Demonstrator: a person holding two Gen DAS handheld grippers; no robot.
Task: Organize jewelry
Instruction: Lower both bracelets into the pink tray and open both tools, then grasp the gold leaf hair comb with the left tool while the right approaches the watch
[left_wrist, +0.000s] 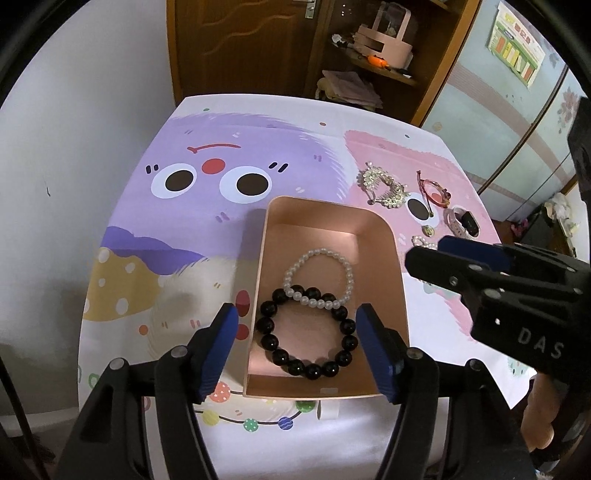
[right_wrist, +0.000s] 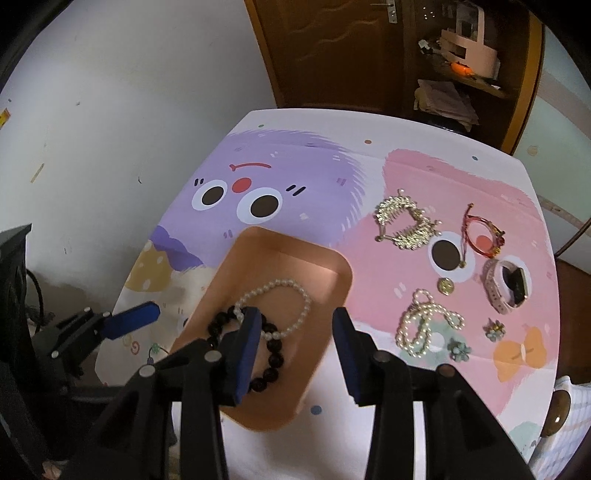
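The surface (right_wrist: 332, 166) carries a pink tray (left_wrist: 373, 236) near its front edge, with a black bead bracelet (left_wrist: 306, 332) and a white pearl bracelet (left_wrist: 317, 277) already in it. Both the left hand-held gripper (left_wrist: 297, 343) and the right hand-held gripper (right_wrist: 295, 354) hang released and empty above it. Next, I judge, comes fetching the pearl strand (right_wrist: 424, 325) or watch (right_wrist: 506, 284) lying right of the tray, where open room remains.
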